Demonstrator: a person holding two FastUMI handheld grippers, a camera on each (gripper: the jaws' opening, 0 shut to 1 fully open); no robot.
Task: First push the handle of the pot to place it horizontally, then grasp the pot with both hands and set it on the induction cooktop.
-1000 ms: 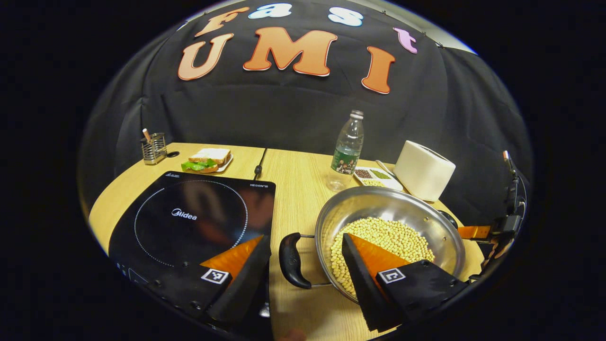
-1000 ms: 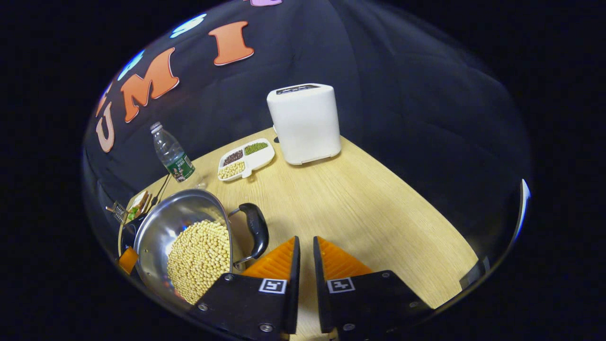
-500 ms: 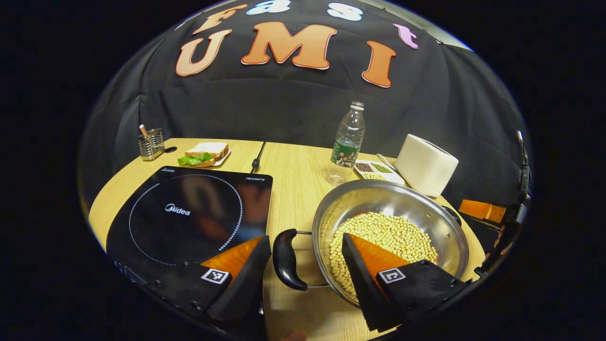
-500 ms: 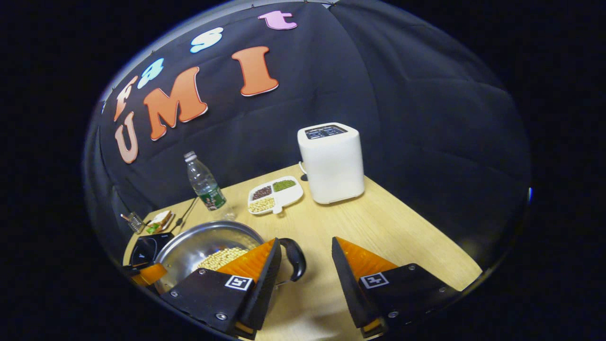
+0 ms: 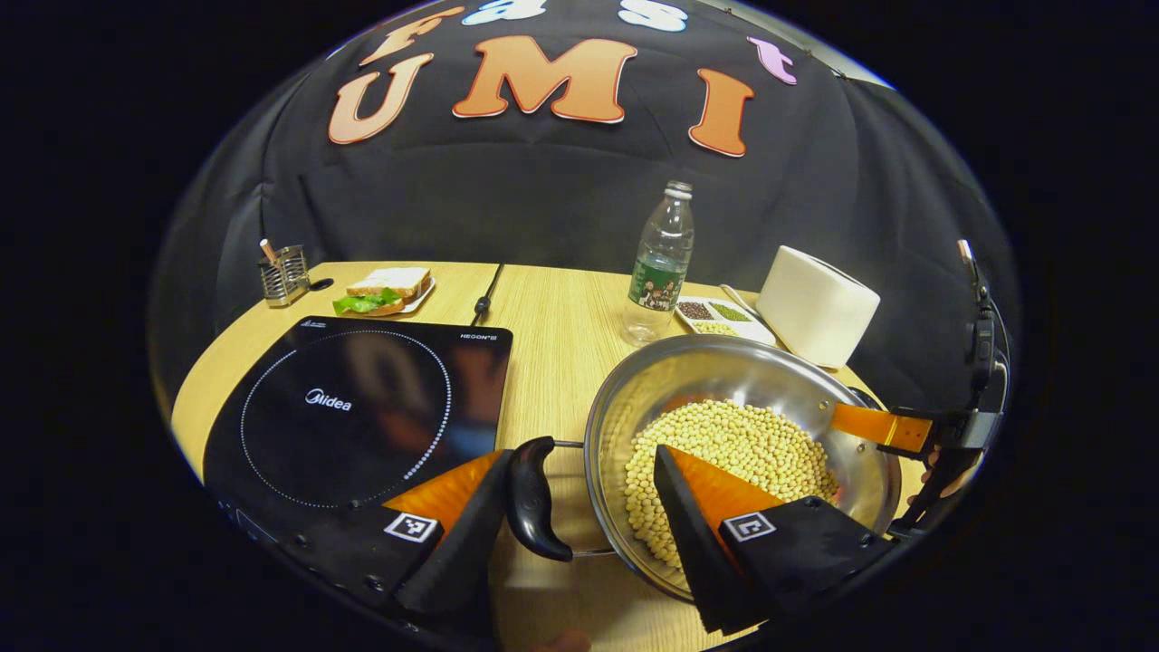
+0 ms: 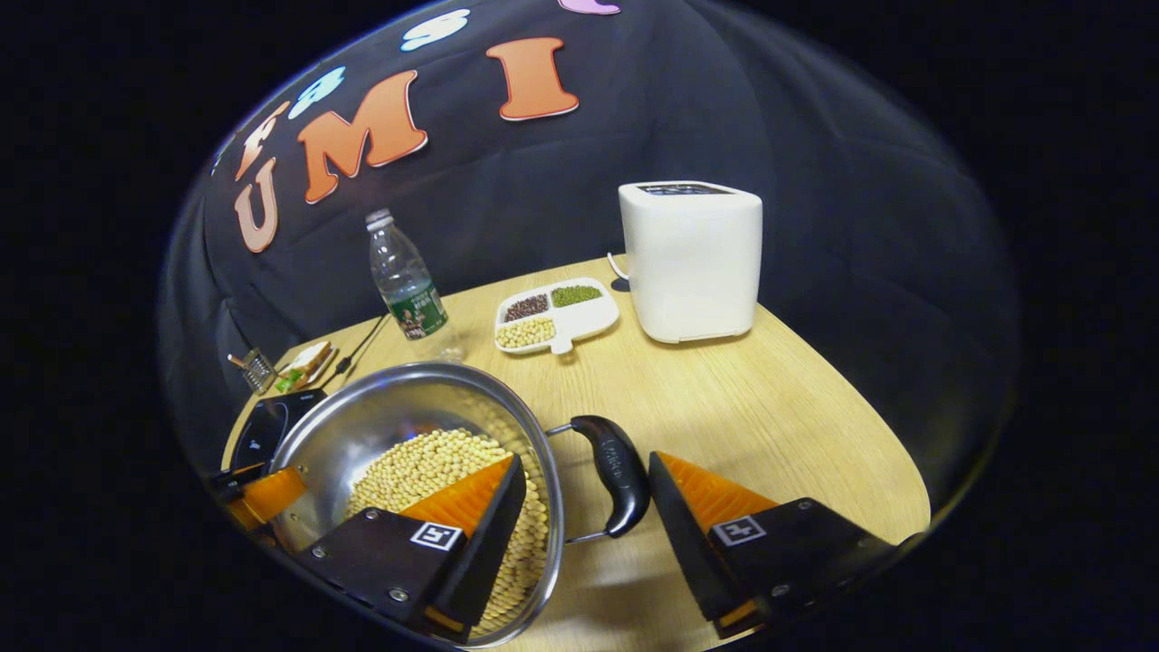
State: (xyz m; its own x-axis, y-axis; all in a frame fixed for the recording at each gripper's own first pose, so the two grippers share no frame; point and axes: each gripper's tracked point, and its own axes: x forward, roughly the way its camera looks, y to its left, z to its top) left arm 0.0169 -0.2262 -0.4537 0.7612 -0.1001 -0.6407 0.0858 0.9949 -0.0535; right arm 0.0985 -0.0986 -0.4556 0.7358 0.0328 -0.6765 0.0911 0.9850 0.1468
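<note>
A steel pot (image 5: 724,380) full of pale beans sits on the wooden table, right of the black induction cooktop (image 5: 362,407). My left gripper (image 5: 579,457) is open around the pot's near black handle (image 5: 534,498). One finger is outside the handle and the other is over the beans. My right gripper (image 6: 587,462) is open around the opposite black handle (image 6: 616,471), with one finger over the beans in the pot (image 6: 380,426). An orange finger of the right gripper (image 5: 874,426) shows at the pot's far rim. The cooktop (image 6: 263,430) lies beyond the pot.
A plastic bottle (image 5: 661,263), a divided dish of beans (image 5: 724,317) and a white toaster (image 5: 815,303) stand behind the pot. A sandwich on a plate (image 5: 385,290) and a metal utensil holder (image 5: 282,272) sit behind the cooktop. A cable (image 5: 484,299) runs across the table.
The right gripper opened and swung over the pot's handle, now straddling it. The left gripper moved forward, so the near handle now lies between its fingers.
</note>
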